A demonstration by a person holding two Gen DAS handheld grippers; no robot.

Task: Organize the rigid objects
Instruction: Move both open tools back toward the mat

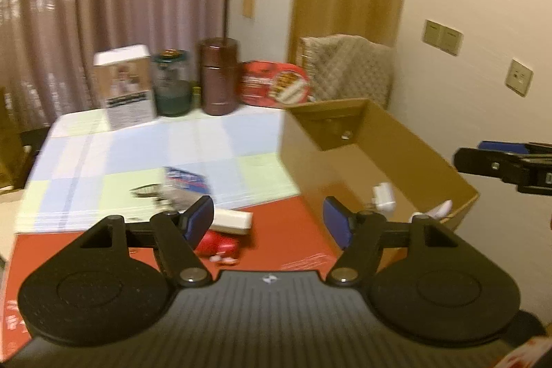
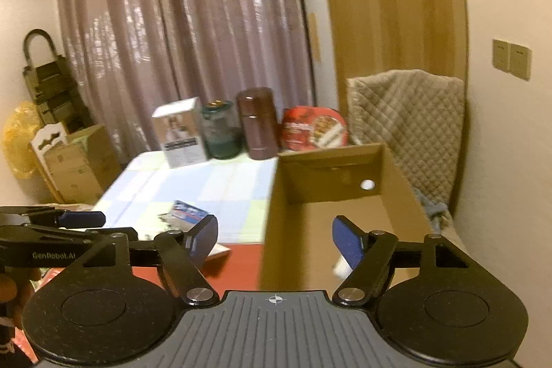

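Presently both grippers — left gripper (image 1: pixel 267 218) and right gripper (image 2: pixel 275 238) — stand open and empty, while the red object (image 1: pixel 220 245), seemingly light and stiff, lies beside the cardboard box (image 1: pixel 345 161) — best pinched across its narrow sides.

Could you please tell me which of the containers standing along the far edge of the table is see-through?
The green-tinted glass jar, standing between the white printed carton and the opaque brown cylindrical canister.

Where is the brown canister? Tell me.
The brown canister stands at the table's far edge in both views, between the green glass jar and the red round tin.
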